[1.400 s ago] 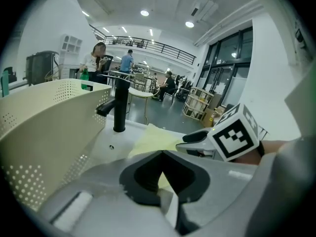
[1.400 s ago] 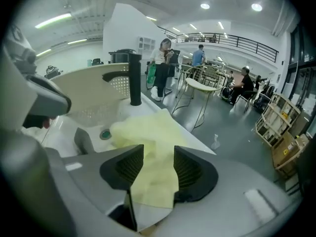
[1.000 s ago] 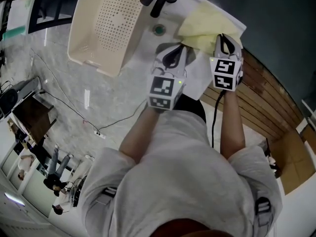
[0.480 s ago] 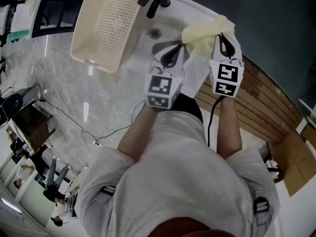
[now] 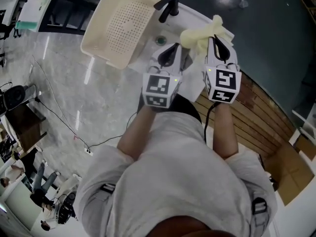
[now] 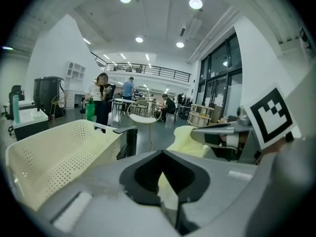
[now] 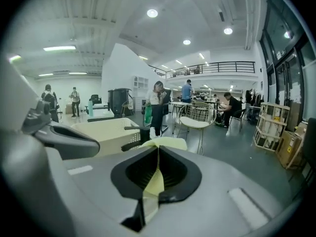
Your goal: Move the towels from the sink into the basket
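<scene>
A pale yellow towel [image 5: 198, 33] hangs bunched above the white sink [image 5: 224, 31], held up between both grippers. My left gripper [image 5: 177, 47] is shut on one part of the cloth, and the yellow fabric [image 6: 168, 189] shows pinched in its jaws. My right gripper [image 5: 214, 37] is shut on another part, with a fold of the towel [image 7: 154, 184] clamped between its jaws. The cream perforated basket [image 5: 121, 26] stands to the left of the sink, beyond the black faucet [image 5: 168, 5]. It also shows in the left gripper view as the basket [image 6: 59, 152]. The sink bowl under the grippers is mostly hidden.
The faucet [image 6: 129, 138] rises between the basket and the towel. A wooden slatted floor [image 5: 266, 117] lies to the right of the sink, and marble floor with a cable [image 5: 64, 107] to the left. People and furniture stand far off in the hall.
Both grippers have risen with the towel. The cloth, earlier spread over the sink rim, now hangs gathered in a bunch between them.
</scene>
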{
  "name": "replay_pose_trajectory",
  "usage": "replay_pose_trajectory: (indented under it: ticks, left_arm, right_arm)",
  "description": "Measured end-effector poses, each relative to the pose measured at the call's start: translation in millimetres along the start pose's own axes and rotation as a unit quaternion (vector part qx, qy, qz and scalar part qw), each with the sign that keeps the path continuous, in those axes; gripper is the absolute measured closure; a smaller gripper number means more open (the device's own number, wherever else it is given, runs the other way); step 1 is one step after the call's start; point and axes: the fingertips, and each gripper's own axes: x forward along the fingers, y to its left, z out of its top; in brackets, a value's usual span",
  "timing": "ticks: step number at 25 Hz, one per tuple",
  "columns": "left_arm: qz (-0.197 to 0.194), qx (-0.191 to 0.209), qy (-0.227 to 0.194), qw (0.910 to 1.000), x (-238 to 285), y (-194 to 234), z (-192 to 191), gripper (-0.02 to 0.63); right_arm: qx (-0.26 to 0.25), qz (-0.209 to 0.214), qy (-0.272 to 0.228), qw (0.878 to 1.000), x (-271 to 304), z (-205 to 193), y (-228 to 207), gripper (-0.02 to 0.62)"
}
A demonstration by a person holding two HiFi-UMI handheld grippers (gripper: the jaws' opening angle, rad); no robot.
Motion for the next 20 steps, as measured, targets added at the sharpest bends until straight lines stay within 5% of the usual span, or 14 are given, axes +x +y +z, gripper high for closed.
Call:
replay_pose_trajectory:
  ticks: [20]
  left_arm:
    - [0.138,-0.040,-0.046,0.9886,-91.2,144.9,18.0,0.585]
  right_arm:
    - [-0.058,0.161,-0.042,0.984,63.7,78.6,184.0,0.584]
